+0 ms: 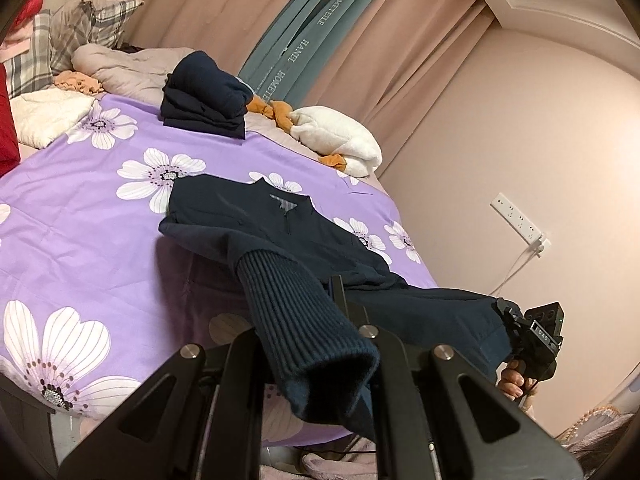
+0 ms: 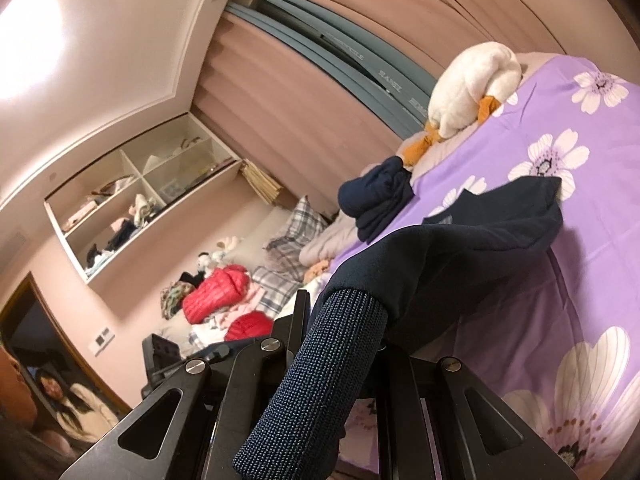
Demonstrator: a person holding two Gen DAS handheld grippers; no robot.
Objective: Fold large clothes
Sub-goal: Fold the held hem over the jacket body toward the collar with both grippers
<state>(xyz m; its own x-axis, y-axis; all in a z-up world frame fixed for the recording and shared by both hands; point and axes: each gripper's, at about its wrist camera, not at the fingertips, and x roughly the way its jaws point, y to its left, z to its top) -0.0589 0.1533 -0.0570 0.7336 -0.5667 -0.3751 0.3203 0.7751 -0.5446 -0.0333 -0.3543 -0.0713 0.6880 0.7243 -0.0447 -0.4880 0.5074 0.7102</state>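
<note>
A navy zip-neck sweater (image 1: 248, 216) lies partly on the purple flowered bed (image 1: 80, 208), its lower part lifted off the near edge. My left gripper (image 1: 312, 344) is shut on one ribbed cuff (image 1: 304, 320), which hangs between its fingers. My right gripper (image 2: 340, 340) is shut on the other ribbed cuff (image 2: 320, 368). The sweater body (image 2: 480, 232) stretches from it onto the bed. The right gripper also shows in the left wrist view (image 1: 532, 340), holding the sleeve end at the right.
A folded navy pile (image 1: 204, 96) and a white plush duck (image 1: 336, 136) sit at the far bed edge. Pillows (image 1: 72, 32), a red jacket (image 2: 216, 292) and loose clothes lie at the head. A wall socket strip (image 1: 520, 220) is right.
</note>
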